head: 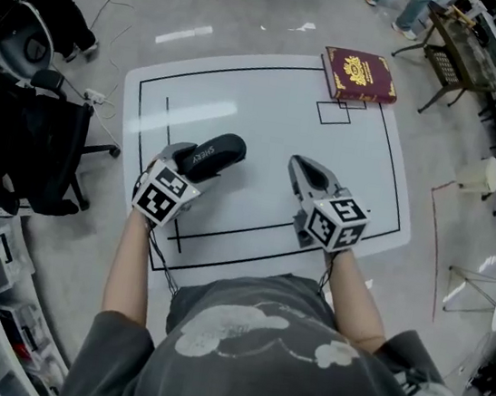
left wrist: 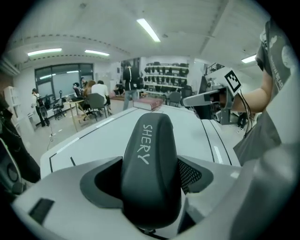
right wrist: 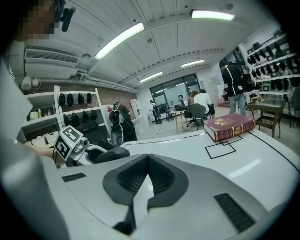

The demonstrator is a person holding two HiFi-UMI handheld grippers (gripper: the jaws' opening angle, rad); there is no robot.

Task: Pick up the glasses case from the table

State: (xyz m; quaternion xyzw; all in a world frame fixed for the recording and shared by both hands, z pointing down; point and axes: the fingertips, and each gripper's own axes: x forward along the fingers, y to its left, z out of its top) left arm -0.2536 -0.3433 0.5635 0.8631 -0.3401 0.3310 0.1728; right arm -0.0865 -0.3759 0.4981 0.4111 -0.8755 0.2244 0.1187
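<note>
A black oblong glasses case (head: 213, 156) with white lettering sticks out of my left gripper (head: 189, 164) over the left part of the white table (head: 268, 122). In the left gripper view the case (left wrist: 150, 164) fills the gap between the jaws and both pads press on its sides. It casts a shadow on the table beneath it. My right gripper (head: 300, 166) hovers to the right of the case, apart from it. Its jaws (right wrist: 147, 159) meet at the tips with nothing between them.
A dark red book (head: 360, 75) lies at the table's far right corner beside a small black square outline (head: 334, 113). Black lines mark a large rectangle on the table. A black office chair (head: 19, 133) stands left of the table, a wire-mesh stand (head: 460, 58) at the far right.
</note>
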